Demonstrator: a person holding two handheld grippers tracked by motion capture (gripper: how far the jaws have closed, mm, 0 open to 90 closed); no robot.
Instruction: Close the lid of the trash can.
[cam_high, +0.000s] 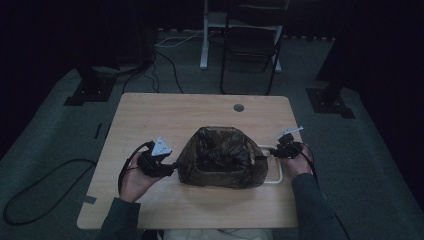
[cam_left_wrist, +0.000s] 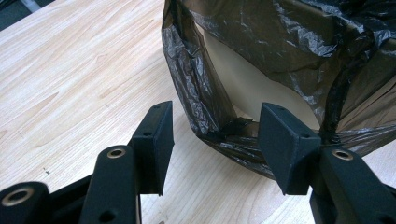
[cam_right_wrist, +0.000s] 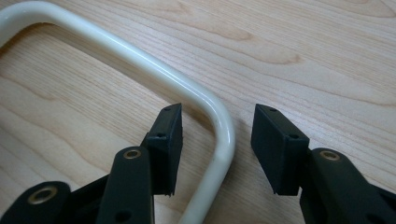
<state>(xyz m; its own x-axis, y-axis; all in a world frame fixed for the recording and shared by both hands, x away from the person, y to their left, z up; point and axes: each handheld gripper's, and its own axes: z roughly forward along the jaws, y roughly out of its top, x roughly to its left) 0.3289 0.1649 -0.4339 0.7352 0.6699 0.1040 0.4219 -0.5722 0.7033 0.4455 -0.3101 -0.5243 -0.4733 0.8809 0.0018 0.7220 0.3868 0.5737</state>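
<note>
Bag-lined bin (cam_high: 220, 157) mid table (cam_high: 150, 115), handle (cam_high: 276, 172) at its right

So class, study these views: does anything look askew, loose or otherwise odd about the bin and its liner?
Yes. The dark bin liner sits crumpled and sagging over the cream bin, with its lower edge bunched loosely at the base. The bin's cream handle lies flat on the table.

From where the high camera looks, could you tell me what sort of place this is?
Probably a recording room or lab: a lone wooden table stands on grey carpet, ringed by black curtains, with cables and a folding chair behind it.
</note>
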